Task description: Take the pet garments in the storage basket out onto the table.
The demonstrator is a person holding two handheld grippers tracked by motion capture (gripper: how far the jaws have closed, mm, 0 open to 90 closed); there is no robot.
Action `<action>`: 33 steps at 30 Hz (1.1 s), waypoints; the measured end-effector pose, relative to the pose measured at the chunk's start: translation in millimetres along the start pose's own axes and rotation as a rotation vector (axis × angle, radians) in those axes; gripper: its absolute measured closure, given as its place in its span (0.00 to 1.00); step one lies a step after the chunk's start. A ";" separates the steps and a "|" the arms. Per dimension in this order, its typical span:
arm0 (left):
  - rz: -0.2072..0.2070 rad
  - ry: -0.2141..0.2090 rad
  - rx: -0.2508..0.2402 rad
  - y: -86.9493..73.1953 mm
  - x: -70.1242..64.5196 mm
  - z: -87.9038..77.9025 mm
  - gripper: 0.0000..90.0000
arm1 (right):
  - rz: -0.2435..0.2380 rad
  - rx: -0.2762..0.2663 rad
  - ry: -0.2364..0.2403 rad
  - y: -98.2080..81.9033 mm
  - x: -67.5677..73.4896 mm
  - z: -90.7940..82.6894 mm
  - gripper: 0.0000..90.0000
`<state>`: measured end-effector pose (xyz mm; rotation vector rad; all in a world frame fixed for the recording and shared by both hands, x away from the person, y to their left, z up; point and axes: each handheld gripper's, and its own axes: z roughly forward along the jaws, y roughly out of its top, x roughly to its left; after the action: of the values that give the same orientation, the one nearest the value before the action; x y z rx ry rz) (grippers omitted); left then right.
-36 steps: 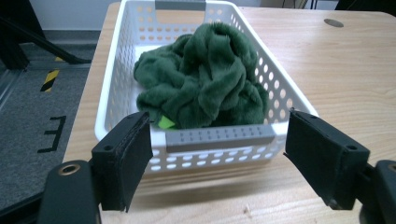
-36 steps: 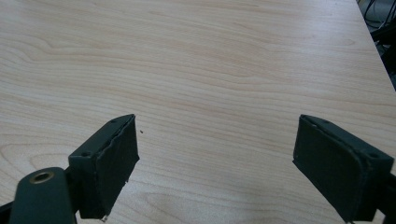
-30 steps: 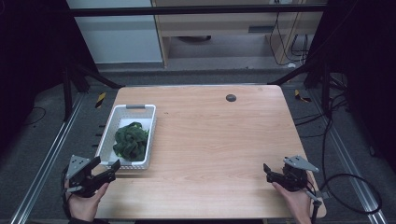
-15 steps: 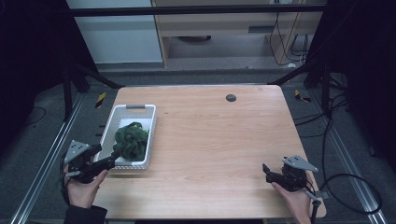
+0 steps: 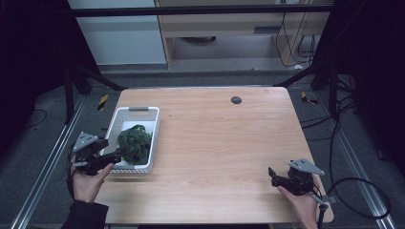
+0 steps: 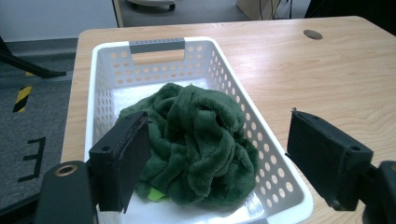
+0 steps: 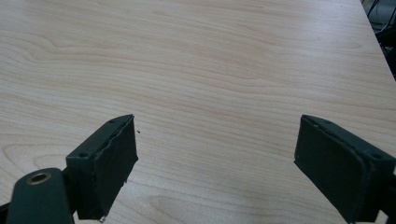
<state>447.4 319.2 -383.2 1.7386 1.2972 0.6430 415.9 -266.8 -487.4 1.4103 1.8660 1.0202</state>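
Our left gripper (image 6: 219, 163) gapes over the green plush cloth (image 6: 196, 140)
The cloth sits bunched in the white perforated basket (image 6: 105, 79), frame centre; our right gripper (image 7: 217, 172), released, hovers above bare wooden table (image 7: 210, 60)

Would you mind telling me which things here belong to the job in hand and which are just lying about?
In the job:
- left gripper, open, reaching into the basket
- green cloth, bunched up
- white basket holding it

Lying about:
- right gripper, open over bare table
- dark round cap

left hand-held gripper (image 5: 116, 153) | moved forward to basket (image 5: 138, 110) | jaws now flank green cloth (image 5: 134, 143)
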 end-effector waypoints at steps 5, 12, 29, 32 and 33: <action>0.007 -0.011 0.023 4.9 0.0 11.2 0.23 | -0.002 -0.002 0.000 0.4 -0.3 0.3 0.14; 0.020 -0.014 0.058 7.5 -0.6 23.2 0.22 | 0.002 -0.003 0.000 1.1 -0.8 0.5 0.14; 0.053 0.008 0.160 23.2 -1.7 54.1 0.20 | 0.005 0.005 0.004 0.8 -1.1 1.8 0.13; 0.057 0.014 0.179 23.7 -1.1 58.2 0.19 | 0.004 0.008 0.004 0.7 -1.2 2.4 0.13; 0.055 0.015 0.184 23.8 -0.8 59.8 0.19 | 0.003 0.009 0.003 0.7 -1.3 2.5 0.13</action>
<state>506.9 296.7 -392.9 1.9274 1.3580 0.5837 418.7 -267.3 -488.2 1.4181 1.8737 1.0175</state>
